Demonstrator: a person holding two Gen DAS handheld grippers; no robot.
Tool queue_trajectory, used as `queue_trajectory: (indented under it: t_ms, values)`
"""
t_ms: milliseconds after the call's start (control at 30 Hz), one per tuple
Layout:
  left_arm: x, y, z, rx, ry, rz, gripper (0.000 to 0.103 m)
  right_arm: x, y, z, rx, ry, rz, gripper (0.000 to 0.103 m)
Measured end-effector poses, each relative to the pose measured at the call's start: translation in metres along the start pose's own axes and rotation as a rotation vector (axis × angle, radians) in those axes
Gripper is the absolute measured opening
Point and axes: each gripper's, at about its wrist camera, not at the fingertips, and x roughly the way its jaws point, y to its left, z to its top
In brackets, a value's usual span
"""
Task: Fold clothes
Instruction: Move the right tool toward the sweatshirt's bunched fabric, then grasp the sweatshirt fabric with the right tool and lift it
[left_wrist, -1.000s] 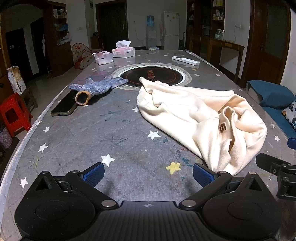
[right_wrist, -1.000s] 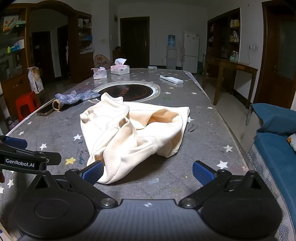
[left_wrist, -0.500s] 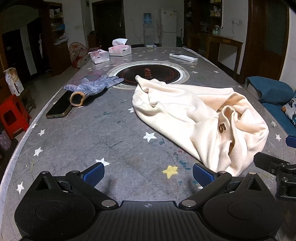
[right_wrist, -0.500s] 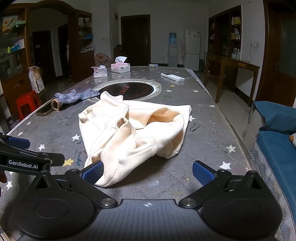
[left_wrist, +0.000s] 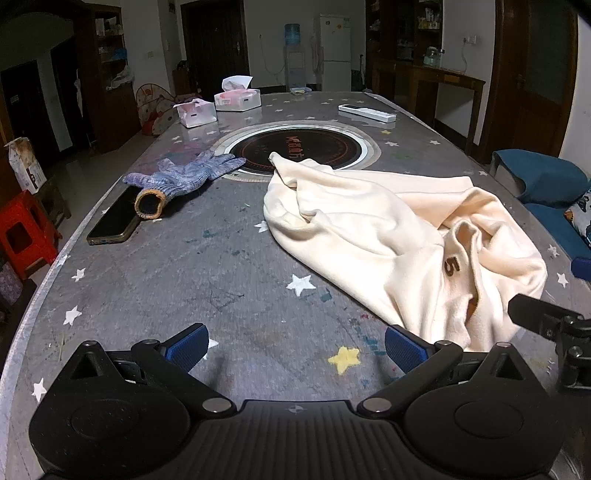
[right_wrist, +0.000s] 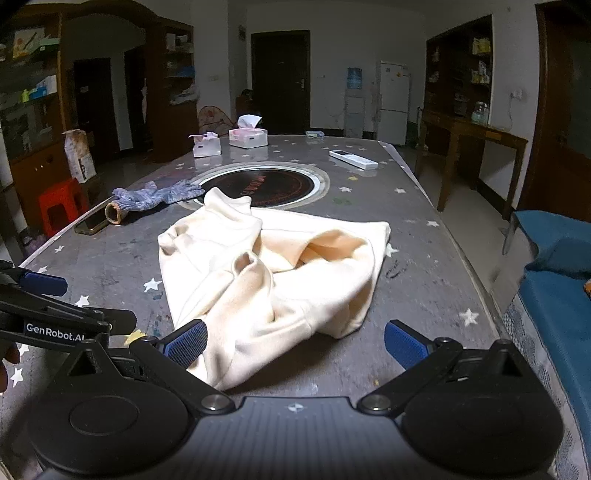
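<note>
A cream garment (left_wrist: 388, 236) lies crumpled on the grey star-patterned table (left_wrist: 207, 280), with a dark "5" printed near its right folds. In the right wrist view the same cream garment (right_wrist: 273, 269) is bunched in the middle, its near hem between my fingers. My left gripper (left_wrist: 295, 345) is open above bare table, its right finger close to the garment's near edge. My right gripper (right_wrist: 295, 343) is open too, with its left finger at the garment's near corner. Whether either finger touches the cloth is unclear. The right gripper's fingers (left_wrist: 543, 321) show at the left view's right edge.
A blue knit glove (left_wrist: 181, 177) and a dark phone (left_wrist: 112, 221) lie at the left. A round induction hob (left_wrist: 301, 147) is set in the table's centre. Two tissue boxes (left_wrist: 236, 99) and a white remote (left_wrist: 365, 112) stand farther back. A blue sofa (right_wrist: 554, 280) borders the right side.
Both grippers have drawn back slightly and risen, so the table and garment sit a little farther and lower in view. The garment itself has not moved. Both grippers stay open.
</note>
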Motion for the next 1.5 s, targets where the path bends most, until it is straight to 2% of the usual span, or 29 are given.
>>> queue_trajectory:
  t_ms: [133, 400, 633, 800, 867, 1000, 1167, 1233, 1300, 1367, 1500]
  values:
    - [0.003, 0.003, 0.005, 0.005, -0.001, 0.007, 0.103, 0.003, 0.002, 0.008, -0.023, -0.01, 0.013, 0.103]
    - [0.007, 0.018, 0.017, -0.024, -0.009, 0.032, 0.103, 0.023, 0.009, 0.032, -0.067, -0.019, 0.098, 0.1]
    - [0.013, 0.031, 0.02, -0.043, -0.007, 0.052, 0.103, 0.055, 0.016, 0.055, -0.079, 0.009, 0.167, 0.09]
    - [0.018, 0.039, 0.02, -0.047, -0.001, 0.063, 0.103, 0.084, 0.017, 0.068, -0.042, 0.06, 0.223, 0.083]
    - [0.019, 0.042, 0.019, -0.049, 0.002, 0.068, 0.103, 0.096, 0.016, 0.072, -0.021, 0.086, 0.24, 0.075]
    - [0.021, 0.049, 0.019, -0.058, 0.005, 0.08, 0.103, 0.12, 0.015, 0.077, 0.017, 0.143, 0.266, 0.066]
    - [0.022, 0.058, 0.019, -0.064, 0.007, 0.098, 0.103, 0.135, 0.012, 0.077, 0.064, 0.189, 0.307, 0.047]
    - [0.021, 0.062, 0.019, -0.071, 0.005, 0.104, 0.103, 0.137, 0.013, 0.076, 0.07, 0.195, 0.327, 0.039]
    - [0.02, 0.065, 0.019, -0.082, 0.002, 0.108, 0.103, 0.136, 0.016, 0.075, 0.064, 0.191, 0.336, 0.035]
    - [0.017, 0.069, 0.019, -0.089, -0.005, 0.109, 0.103, 0.132, 0.019, 0.075, 0.06, 0.173, 0.345, 0.022]
    - [0.009, 0.073, 0.021, -0.092, -0.023, 0.116, 0.103, 0.122, 0.024, 0.075, 0.067, 0.15, 0.394, 0.017]
